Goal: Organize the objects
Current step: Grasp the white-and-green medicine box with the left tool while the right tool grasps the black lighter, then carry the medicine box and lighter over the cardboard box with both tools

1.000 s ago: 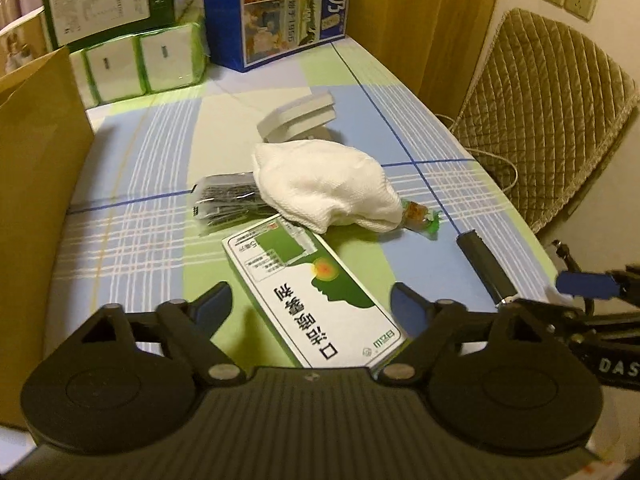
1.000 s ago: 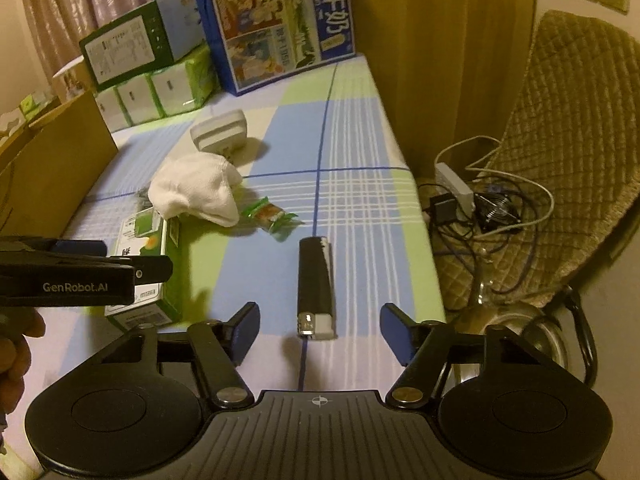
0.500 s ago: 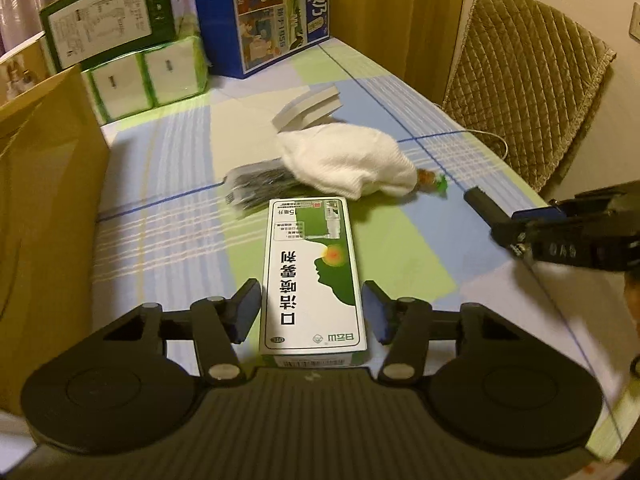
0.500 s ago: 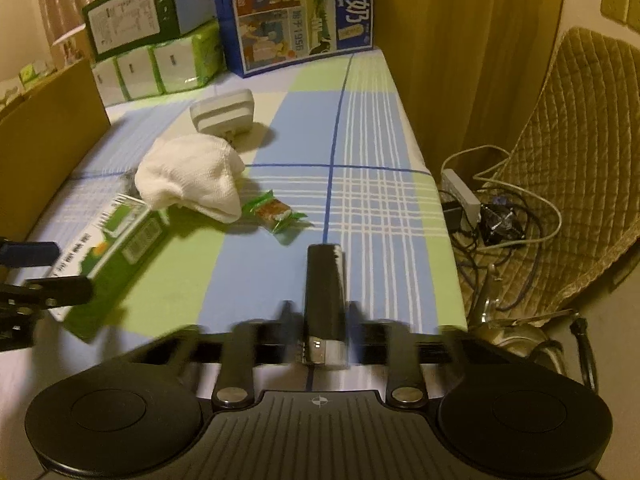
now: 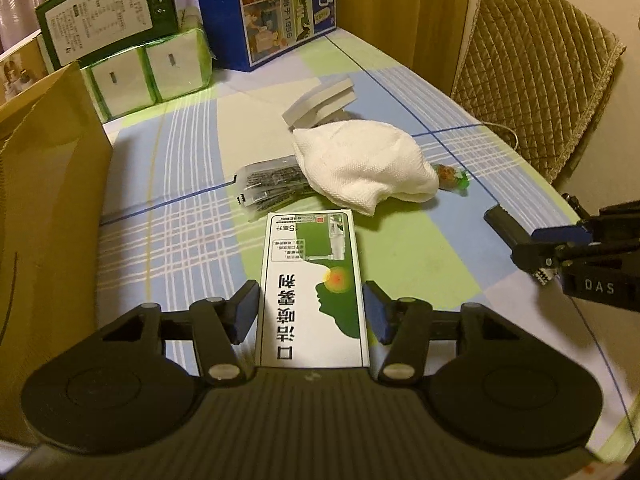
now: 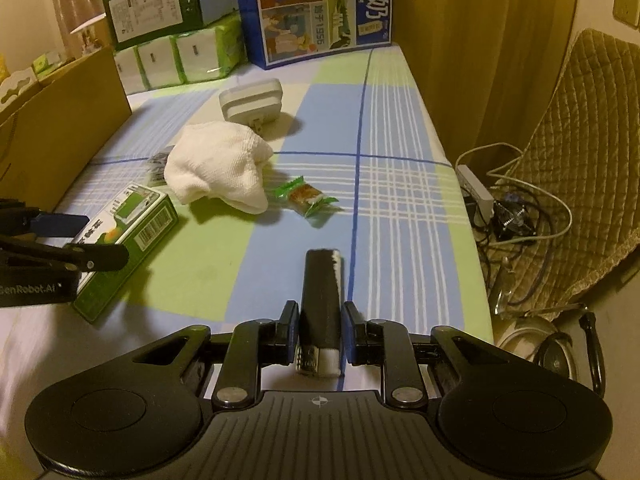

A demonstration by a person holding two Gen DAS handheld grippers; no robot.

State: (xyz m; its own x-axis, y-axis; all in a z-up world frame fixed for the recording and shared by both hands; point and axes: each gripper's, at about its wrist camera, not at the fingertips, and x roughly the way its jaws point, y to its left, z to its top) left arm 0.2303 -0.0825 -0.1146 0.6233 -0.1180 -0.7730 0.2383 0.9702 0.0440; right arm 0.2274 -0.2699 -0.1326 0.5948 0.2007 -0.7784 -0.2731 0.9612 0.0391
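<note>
Left gripper [image 5: 310,312] is clamping the green-and-white box [image 5: 312,292] lying on the checked cloth [image 5: 180,240]; right gripper [image 6: 320,330] is squeezing the black bar [image 6: 322,296] lying right of that box. Beyond the box, a white towel [image 5: 360,164] is sitting.

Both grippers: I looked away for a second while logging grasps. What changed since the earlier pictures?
The left gripper moved in and squared up on the green-and-white box, fingers closing to its sides. The right gripper advanced and shut on the black stick, which was lying free before. The white cloth, candy wrapper and grey plug stayed put.
</note>
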